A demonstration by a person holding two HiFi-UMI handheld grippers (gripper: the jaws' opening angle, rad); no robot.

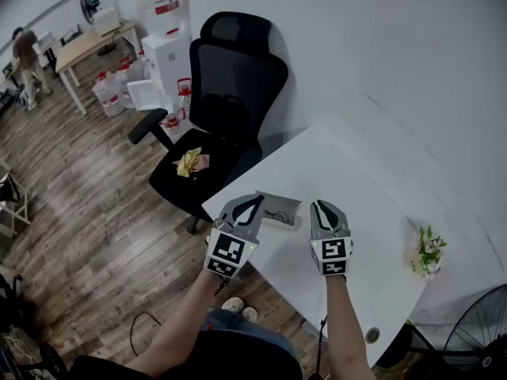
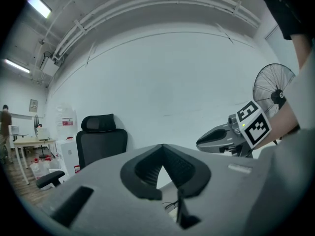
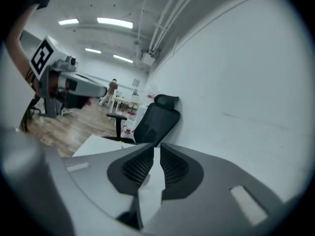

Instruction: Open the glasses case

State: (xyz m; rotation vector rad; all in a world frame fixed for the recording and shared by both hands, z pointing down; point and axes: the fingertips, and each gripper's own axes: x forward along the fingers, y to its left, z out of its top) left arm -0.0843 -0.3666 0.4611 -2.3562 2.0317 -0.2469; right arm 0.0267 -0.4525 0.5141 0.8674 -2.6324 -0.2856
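One glasses case [image 1: 279, 210]; long axis left-right

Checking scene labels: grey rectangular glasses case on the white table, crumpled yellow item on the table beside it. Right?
Not quite. The grey rectangular glasses case is on the white table, but the crumpled yellow item is not on the table. It lies on the seat of the black office chair. The head view shows it.
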